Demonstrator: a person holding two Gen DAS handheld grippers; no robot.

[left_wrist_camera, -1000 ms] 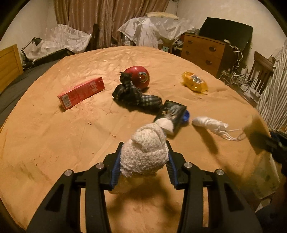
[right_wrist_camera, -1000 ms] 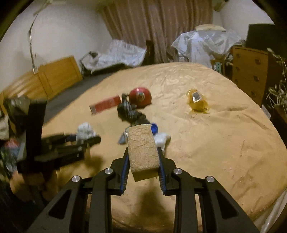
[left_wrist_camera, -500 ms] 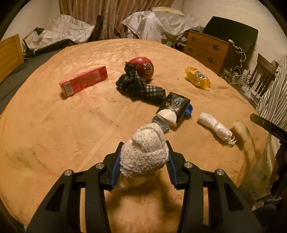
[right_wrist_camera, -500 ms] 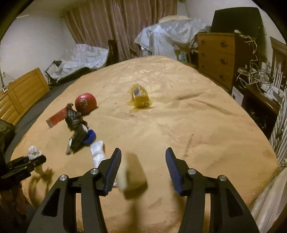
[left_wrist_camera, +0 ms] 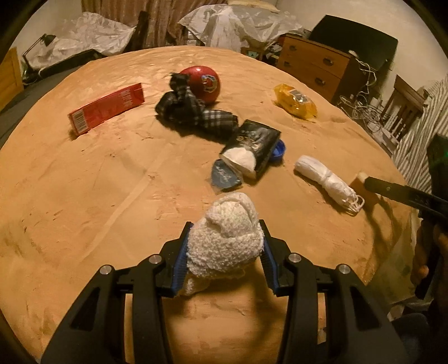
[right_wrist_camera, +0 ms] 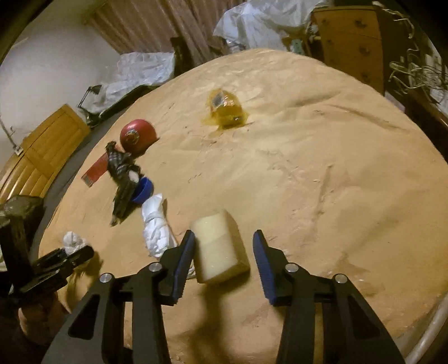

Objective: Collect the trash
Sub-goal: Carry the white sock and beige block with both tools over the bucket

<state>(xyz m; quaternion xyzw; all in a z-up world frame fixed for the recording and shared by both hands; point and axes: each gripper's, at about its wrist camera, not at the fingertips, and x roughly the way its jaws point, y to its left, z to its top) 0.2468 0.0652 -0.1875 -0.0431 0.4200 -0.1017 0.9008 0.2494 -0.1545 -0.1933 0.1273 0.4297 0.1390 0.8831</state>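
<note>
My left gripper [left_wrist_camera: 226, 224] is shut on a fluffy white wad [left_wrist_camera: 226, 238] above the near part of the tan bed cover [left_wrist_camera: 84, 196]. In the right wrist view a pale sponge-like block [right_wrist_camera: 219, 249] sits between the jaws of my right gripper [right_wrist_camera: 224, 235]. The jaws are closing; the block leans on the left finger, with a gap to the right pad. On the cover lie a red box [left_wrist_camera: 106, 107], a red round pouch [left_wrist_camera: 203, 84], a yellow wrapper [left_wrist_camera: 295, 102], a black packet [left_wrist_camera: 252, 145] and a white roll [left_wrist_camera: 324, 176].
A plaid cloth [left_wrist_camera: 196, 112] and a blue cap [left_wrist_camera: 280, 148] lie among the trash. A wooden dresser [left_wrist_camera: 310, 67] and tangled cables stand right of the bed. Plastic-covered furniture [left_wrist_camera: 238, 25] and curtains are behind, a wooden headboard [right_wrist_camera: 42, 156] to the left.
The right gripper, shut on the block a second ago, swung right and downward, opened wide, then narrowed with the block loose between its jaws. The left gripper kept its wad and sank slightly.
</note>
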